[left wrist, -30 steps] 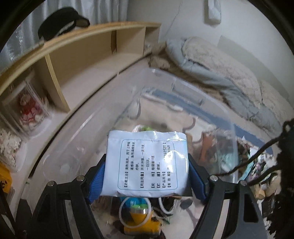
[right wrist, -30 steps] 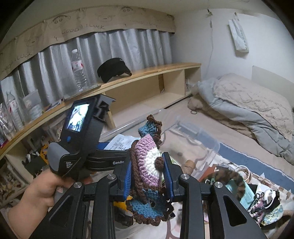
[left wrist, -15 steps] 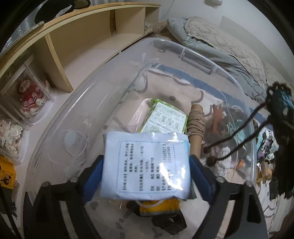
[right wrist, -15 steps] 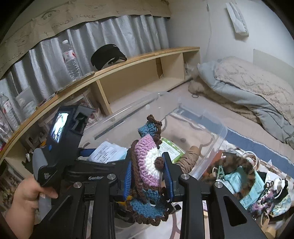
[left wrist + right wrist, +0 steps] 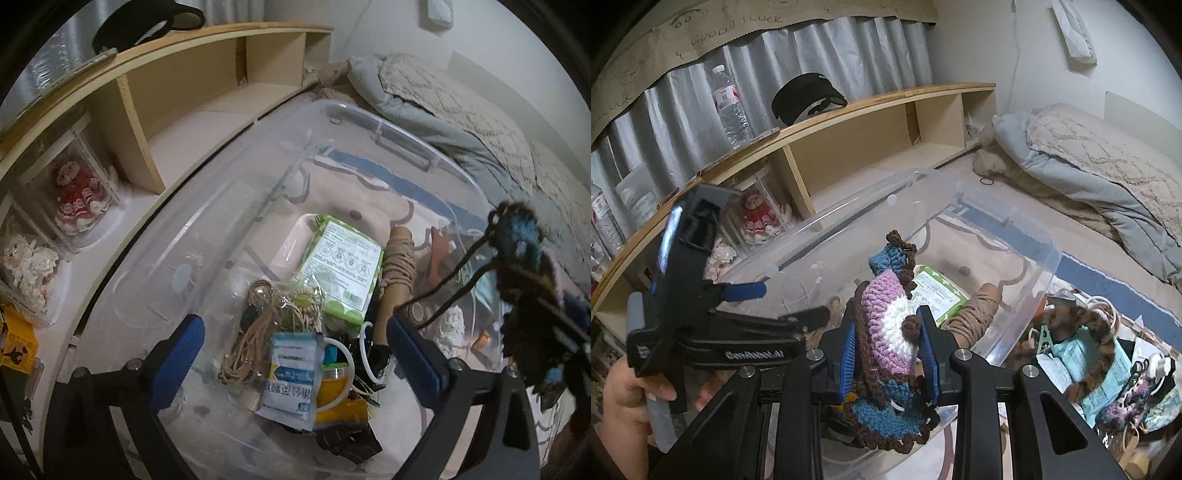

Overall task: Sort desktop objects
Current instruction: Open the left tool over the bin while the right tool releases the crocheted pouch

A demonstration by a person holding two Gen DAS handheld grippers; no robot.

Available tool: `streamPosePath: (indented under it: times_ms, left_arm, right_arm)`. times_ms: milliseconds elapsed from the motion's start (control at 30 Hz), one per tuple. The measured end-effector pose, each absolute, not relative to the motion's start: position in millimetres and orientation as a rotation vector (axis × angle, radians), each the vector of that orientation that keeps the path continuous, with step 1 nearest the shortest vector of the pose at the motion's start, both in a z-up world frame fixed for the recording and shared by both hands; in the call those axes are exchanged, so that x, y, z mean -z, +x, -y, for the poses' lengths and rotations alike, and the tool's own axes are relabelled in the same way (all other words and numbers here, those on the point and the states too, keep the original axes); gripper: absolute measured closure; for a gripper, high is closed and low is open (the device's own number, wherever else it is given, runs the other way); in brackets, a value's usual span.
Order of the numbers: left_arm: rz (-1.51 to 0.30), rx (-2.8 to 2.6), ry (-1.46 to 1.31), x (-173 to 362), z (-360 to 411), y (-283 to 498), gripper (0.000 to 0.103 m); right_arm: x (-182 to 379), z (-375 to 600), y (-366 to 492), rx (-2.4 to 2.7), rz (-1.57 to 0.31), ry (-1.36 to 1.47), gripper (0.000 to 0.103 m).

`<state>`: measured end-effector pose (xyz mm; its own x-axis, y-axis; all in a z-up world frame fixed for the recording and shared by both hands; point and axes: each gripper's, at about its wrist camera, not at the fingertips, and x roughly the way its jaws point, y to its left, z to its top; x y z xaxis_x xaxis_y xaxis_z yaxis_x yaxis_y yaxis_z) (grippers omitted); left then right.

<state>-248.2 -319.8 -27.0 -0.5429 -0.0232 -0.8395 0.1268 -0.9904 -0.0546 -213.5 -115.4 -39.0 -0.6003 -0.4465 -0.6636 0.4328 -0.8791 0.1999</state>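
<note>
The white sachet (image 5: 291, 373) lies inside the clear bin (image 5: 406, 129), below and between the blue pads of the left gripper (image 5: 295, 350), whose jaws stand wide with nothing in them. Around it in the bin are one green packet (image 5: 340, 266), one twine spool (image 5: 397, 269) and one cord bundle (image 5: 255, 332). Just beside the bin, the right gripper (image 5: 890, 354) is clamped on one crocheted piece (image 5: 886, 321).

"GenRobot.AI" on left gripper (image 5: 738, 291), "good luck" on paper valance (image 5: 738, 29), Chinese print on sachet (image 5: 291, 373)
</note>
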Motion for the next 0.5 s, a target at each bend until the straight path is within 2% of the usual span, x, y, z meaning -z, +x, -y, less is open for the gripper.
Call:
streamPosePath:
  times_ms: [500]
  left_arm:
    - [-0.265,2.750,1.268,6.6,328.9,-223.6,0.004]
  right_arm:
    - [83.5,137.7,-227.5,2.317,-0.021,1.248,0.072]
